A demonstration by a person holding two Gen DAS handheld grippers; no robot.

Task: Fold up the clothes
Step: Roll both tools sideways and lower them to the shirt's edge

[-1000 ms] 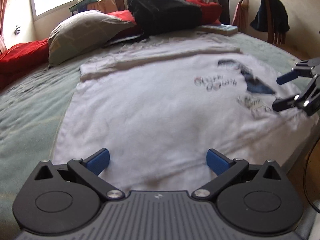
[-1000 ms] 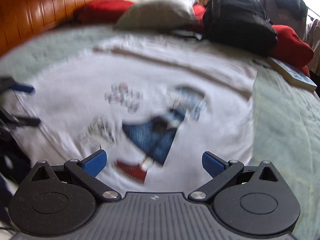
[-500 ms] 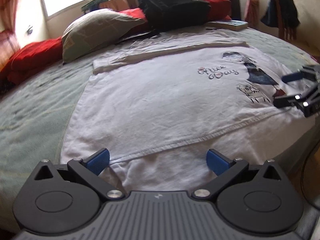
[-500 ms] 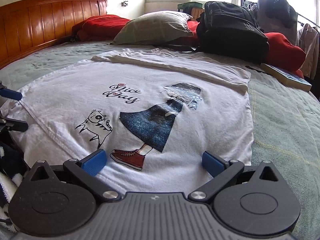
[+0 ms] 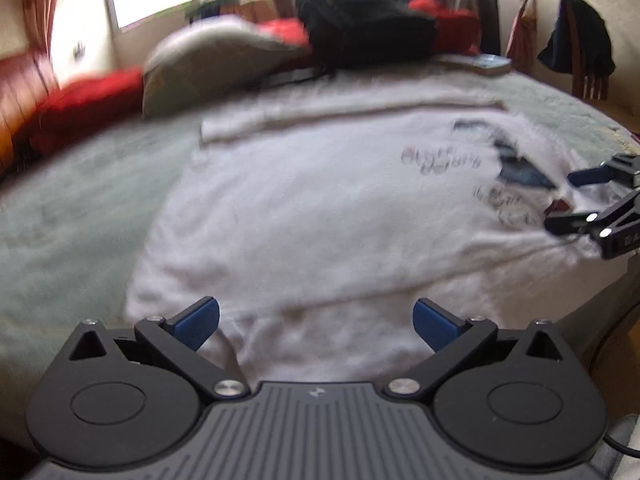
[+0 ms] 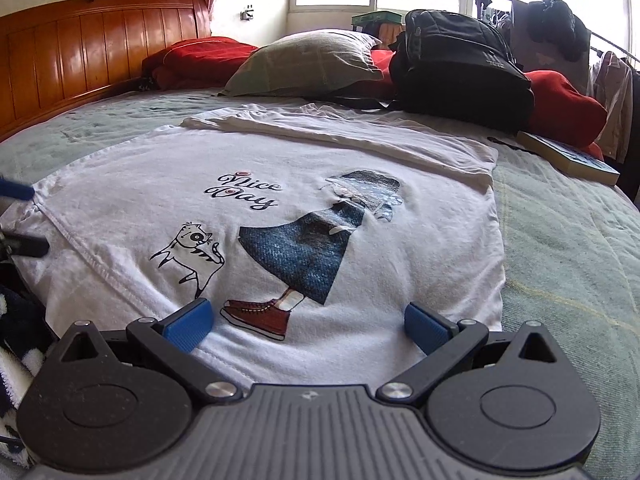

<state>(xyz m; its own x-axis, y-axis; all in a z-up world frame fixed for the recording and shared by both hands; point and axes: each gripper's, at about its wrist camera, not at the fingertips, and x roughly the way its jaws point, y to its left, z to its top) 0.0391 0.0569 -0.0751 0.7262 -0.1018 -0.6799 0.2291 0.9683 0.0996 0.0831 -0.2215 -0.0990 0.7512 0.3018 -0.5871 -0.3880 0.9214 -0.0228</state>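
Grippers first, nearest the cams: left gripper (image 5: 316, 322) w/ blue pads spread wide, nothing between them, hovering over the near hem of the white T-shirt (image 6: 320, 208). Right gripper (image 6: 308, 326) likewise spread, empty, sitting over the tee's near edge by the printed red sneaker.

Tee is the landmark: it lies on the green bedspread (image 6: 560, 240), print side up ("Nice Day", cat, denim skirt). Near-left part shows a diagonal hem line w/ a second layer under it, so one flap looks turned over. Far edge of the tee carries a long narrow folded strip. So partly folded, not a finished packet.

What changed: vs 0.5 s ago the left wrist view has gone from sharp to heavily smeared, so that hand is on the move again; framing of the tee is close to the same, so the shift is small or mostly a swing. Right view moved from blurred 1 s ago to crisp, framing about equal to 0.5 s ago: that hand has settled. Cloth itself looks unchanged over the last half sec. Judgement: right side looks parked at the hem, left is repositioning for a grip; no pinch made.

Beyond the tee: grey-green pillow (image 6: 308, 64), black backpack (image 6: 460, 60), red cushion (image 6: 560, 100), book (image 6: 568, 156) far right, wooden headboard (image 6: 80, 52) far left.
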